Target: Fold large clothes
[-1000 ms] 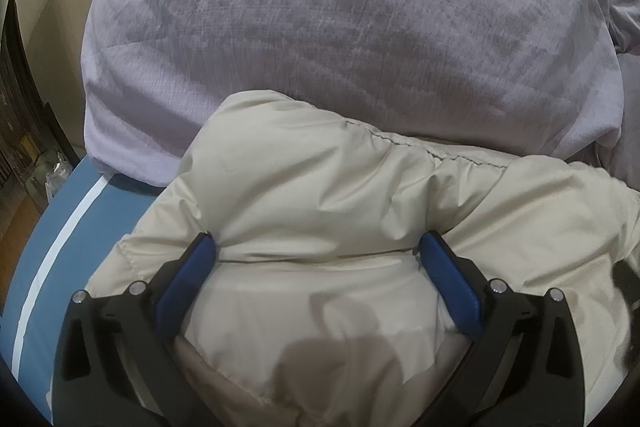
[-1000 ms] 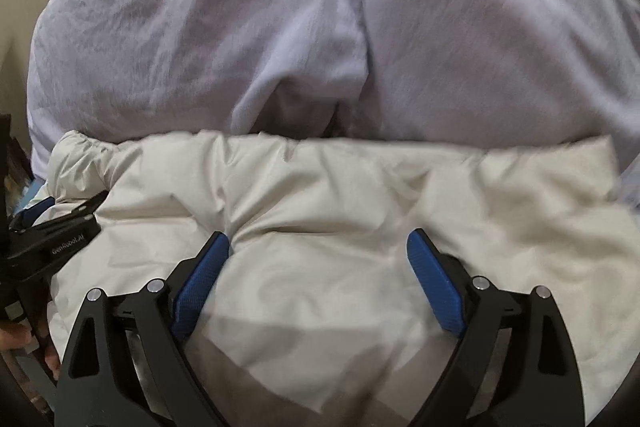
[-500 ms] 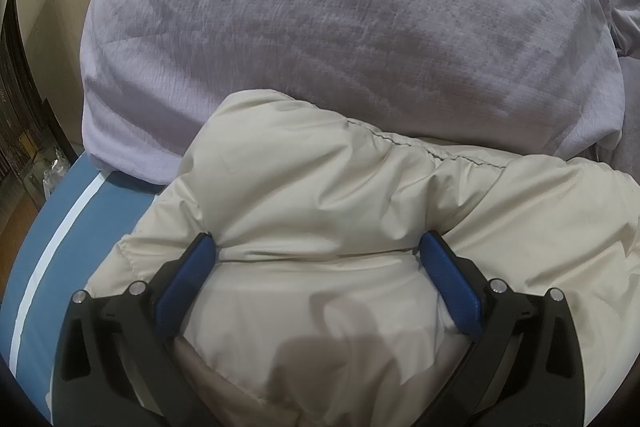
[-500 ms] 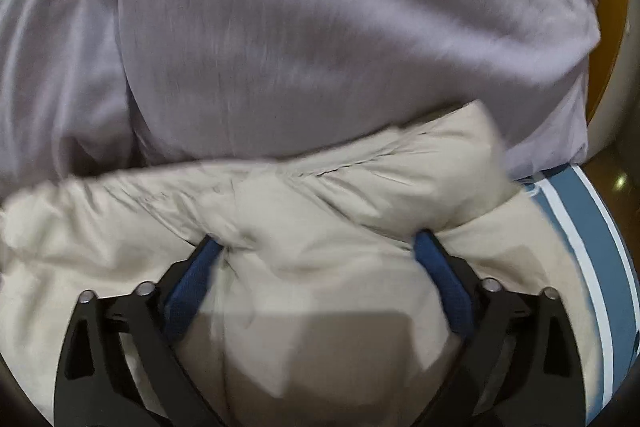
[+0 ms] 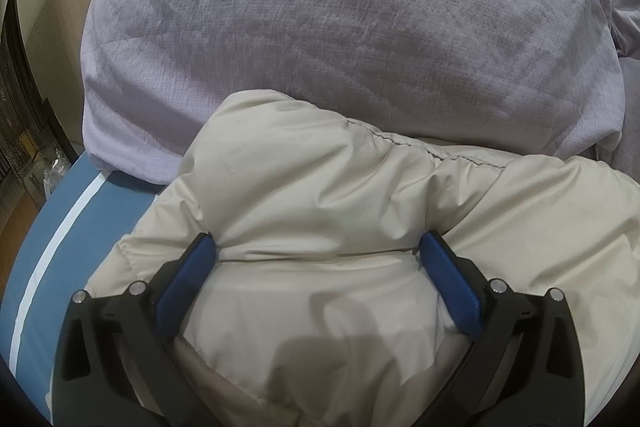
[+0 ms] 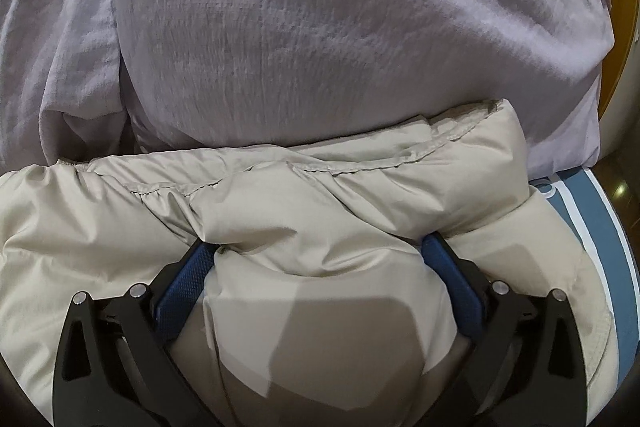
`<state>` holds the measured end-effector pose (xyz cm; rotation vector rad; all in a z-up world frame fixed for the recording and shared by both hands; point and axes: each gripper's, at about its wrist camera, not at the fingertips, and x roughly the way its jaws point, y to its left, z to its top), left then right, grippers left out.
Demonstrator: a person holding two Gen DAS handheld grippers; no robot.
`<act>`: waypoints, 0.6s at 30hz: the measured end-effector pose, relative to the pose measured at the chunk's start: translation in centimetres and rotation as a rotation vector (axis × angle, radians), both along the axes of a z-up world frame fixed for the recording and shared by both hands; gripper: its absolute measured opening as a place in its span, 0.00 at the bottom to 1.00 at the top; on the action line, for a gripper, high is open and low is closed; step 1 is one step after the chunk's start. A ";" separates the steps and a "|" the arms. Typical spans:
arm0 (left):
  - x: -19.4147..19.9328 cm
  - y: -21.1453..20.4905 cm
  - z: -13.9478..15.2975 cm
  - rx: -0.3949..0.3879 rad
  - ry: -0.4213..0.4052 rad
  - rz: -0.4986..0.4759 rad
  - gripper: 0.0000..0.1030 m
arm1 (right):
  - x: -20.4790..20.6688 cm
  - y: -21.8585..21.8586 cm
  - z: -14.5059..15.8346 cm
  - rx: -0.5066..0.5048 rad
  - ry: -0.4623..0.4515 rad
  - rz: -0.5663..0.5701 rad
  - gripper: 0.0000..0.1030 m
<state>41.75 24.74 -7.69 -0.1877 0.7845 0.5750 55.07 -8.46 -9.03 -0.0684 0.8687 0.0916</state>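
A cream puffy jacket lies on the bed against the lilac pillows; it also fills the lower half of the right wrist view. My left gripper is open, its blue pads wide apart and pressed down on the jacket's left end, with padding bulging between them. My right gripper is open too, its blue pads pressed into the jacket near its right end, next to a stitched hem. Neither gripper pinches the fabric.
A lilac pillow lies behind the jacket, and another pillow with a crumpled lilac sheet shows on the right. The blue bedsheet with a white stripe marks the left bed edge, and it shows on the right. Dark furniture stands at left.
My right gripper has moved right along the jacket, from its middle to its right end by the bed edge. The left gripper has stayed put on the left end.
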 end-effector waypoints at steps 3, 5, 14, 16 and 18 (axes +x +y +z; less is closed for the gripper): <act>0.0 0.0 0.0 0.000 0.000 0.000 0.98 | 0.2 0.5 -0.1 -0.004 0.003 0.000 0.99; 0.0 -0.1 0.0 0.000 0.000 0.001 0.98 | 0.1 0.8 0.0 -0.006 0.005 0.000 0.99; 0.0 -0.1 0.0 0.000 0.000 0.001 0.98 | 0.3 1.9 -0.3 -0.019 0.010 0.002 0.99; 0.0 0.0 0.0 -0.001 0.000 0.001 0.98 | 0.4 2.1 -0.4 -0.018 0.010 0.004 0.99; 0.0 0.0 0.0 -0.001 0.000 0.002 0.98 | 0.4 2.1 -0.3 -0.018 0.010 0.003 0.99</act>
